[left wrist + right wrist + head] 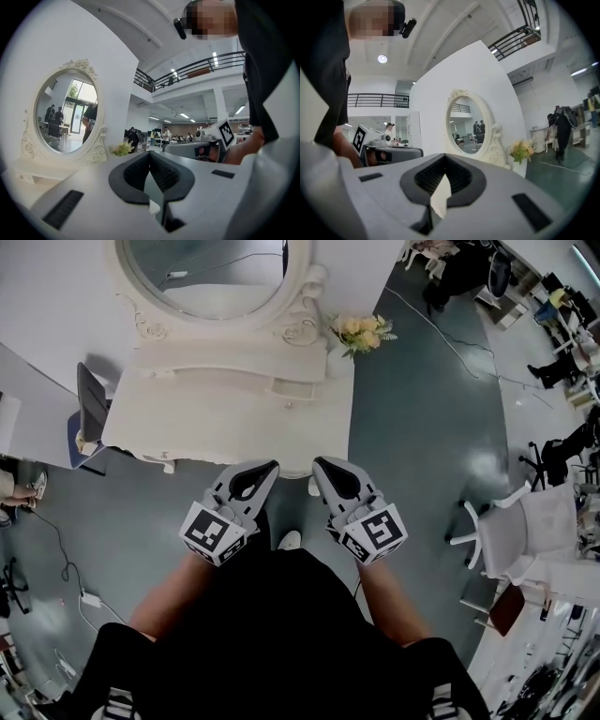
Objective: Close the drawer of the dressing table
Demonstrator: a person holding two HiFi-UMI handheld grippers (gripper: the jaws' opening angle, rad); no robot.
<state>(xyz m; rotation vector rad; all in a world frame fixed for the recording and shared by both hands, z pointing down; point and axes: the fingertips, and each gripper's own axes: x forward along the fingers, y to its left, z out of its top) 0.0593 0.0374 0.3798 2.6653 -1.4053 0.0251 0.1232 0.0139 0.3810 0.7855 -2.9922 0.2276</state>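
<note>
Item: white dressing table (187, 423), standing in the upper middle of the head view, with an oval mirror (216, 268) in a carved frame above it and a small bunch of yellow flowers (361, 332) at its right-hand corner. Task's thing: drawer (296, 389), apparently a small white one drawn a little way out of the raised tier beneath the mirror, right of centre, with a tiny knob on its front; how far it stood out could not be read with certainty. Left gripper (267, 468): clenched, pads meeting, nothing between them, held level at the table's near edge. Right gripper (323, 465): likewise clenched and empty, just beside the left, both well short of the drawer. Hazards, as judged from where I stood: closed jaw tips offered a narrow contact, so a push landing on the knob or one corner could glance off or skew the drawer in its runners and jam it. Too firm a shove might rock the light tier and upset the flowers close by. The reach across the bare top risked a jaw scraping the paintwork.
</note>
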